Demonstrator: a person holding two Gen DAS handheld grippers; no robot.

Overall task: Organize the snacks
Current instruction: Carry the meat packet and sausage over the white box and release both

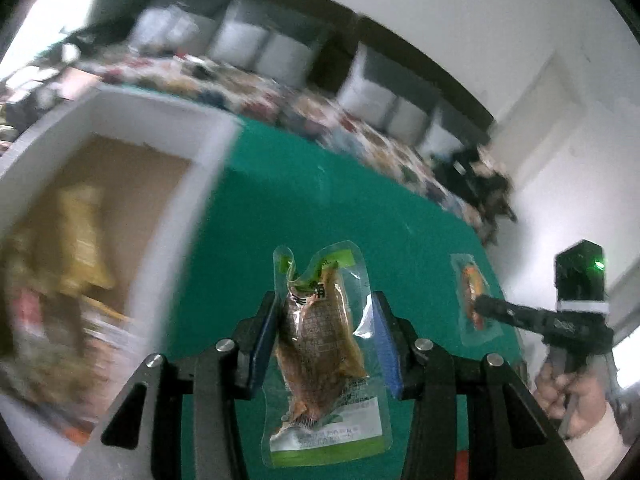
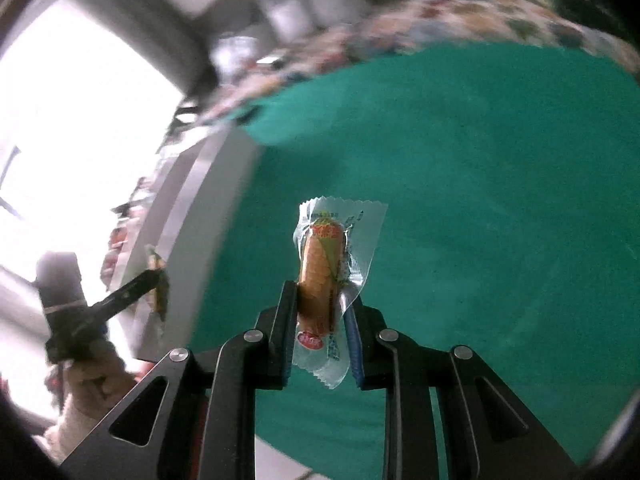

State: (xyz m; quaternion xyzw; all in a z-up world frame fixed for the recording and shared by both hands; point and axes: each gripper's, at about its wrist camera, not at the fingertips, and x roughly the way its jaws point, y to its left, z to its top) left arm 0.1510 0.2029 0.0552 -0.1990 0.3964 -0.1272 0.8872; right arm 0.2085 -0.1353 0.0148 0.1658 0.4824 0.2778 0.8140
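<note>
Fig. Two snacks in carry, both clear of the green mat (image 1: pixel 304 200). Brown meat pouch (image 1: pixel 320 344): vacuum-sealed, clear film w/ green label bands, pinched at mid-length between the blue pads of the left gripper (image 1: pixel 326 320); top end projects beyond the tips, bottom hangs back toward the cam. Sausage pack (image 2: pixel 324 276): orange stick in clear crimped wrapper, pinched between the jaws of the right gripper (image 2: pixel 322 300), most of it beyond the tips. White box (image 1: pixel 172 128) w/ other blurred packets lies left of the left jaws. Step, judged: transport to box. Next: swing over the opening, lower, release; right follows. Print on both packs too small/blurred to read.
</note>
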